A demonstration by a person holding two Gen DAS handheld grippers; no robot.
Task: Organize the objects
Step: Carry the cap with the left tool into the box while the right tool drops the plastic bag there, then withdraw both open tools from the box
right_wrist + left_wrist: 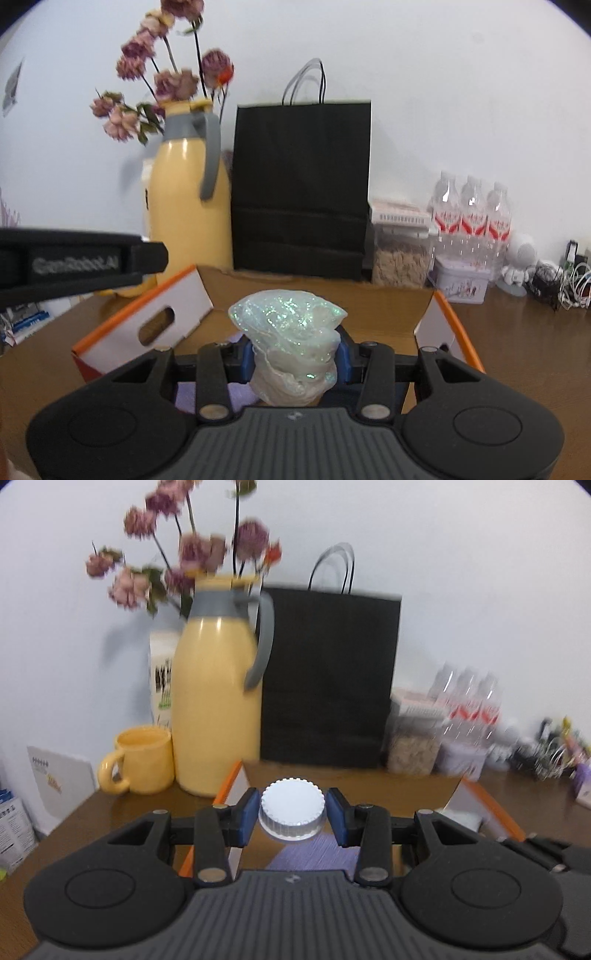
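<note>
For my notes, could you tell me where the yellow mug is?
In the left wrist view, the yellow mug stands far left on the table, right beside the yellow jug.

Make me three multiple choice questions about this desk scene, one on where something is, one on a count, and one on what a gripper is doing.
1. Where does the yellow mug stand?
A. left of the yellow jug
B. inside the cardboard box
C. on the black paper bag

2. How many water bottles stand in the pack by the wall?
A. one
B. three
C. six

3. What is the left gripper doing?
A. hanging open, holding nothing
B. gripping the mug's handle
C. clamping a white ribbed cap

Answers: 1 A, the mug sits beside the yellow jug on its left. 2 B, three necks show side by side. 3 C, both blue pads press the white ribbed cap.
</note>
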